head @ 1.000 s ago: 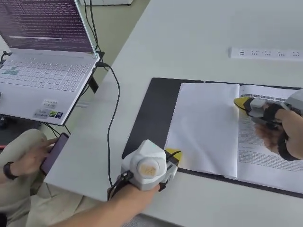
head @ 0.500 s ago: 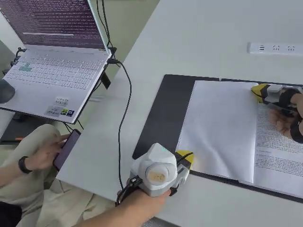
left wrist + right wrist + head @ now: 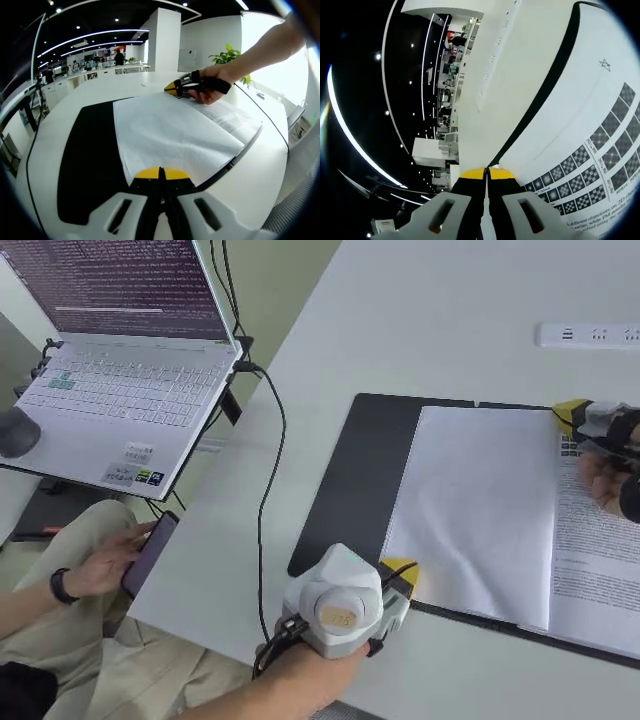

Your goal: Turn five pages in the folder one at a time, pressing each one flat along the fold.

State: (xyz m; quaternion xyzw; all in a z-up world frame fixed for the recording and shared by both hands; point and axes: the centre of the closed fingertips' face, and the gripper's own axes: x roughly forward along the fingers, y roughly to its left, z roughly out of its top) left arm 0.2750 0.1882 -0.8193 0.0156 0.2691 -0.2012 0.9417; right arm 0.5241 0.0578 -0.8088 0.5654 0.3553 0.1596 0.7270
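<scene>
White counter (image 3: 450,310) in a lamp-lit open-plan office carries the open black folder (image 3: 360,470) and a power strip (image 3: 590,335); left gripper (image 3: 161,171) and right gripper (image 3: 486,171) both closed

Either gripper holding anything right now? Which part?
Nothing visibly held. Left gripper shut at near edge of blank page; right gripper shut at top of printed page.

The left gripper (image 3: 403,571) is showing a rounded white shell with a pale orange disc on its back, black jaws ending in yellow tips, and a black cable (image 3: 272,638) running back along the forearm. The right gripper (image 3: 568,416) is showing a grey-white body and yellow tips. A black strap (image 3: 216,86) is wrapping the right hand (image 3: 603,478).
</scene>
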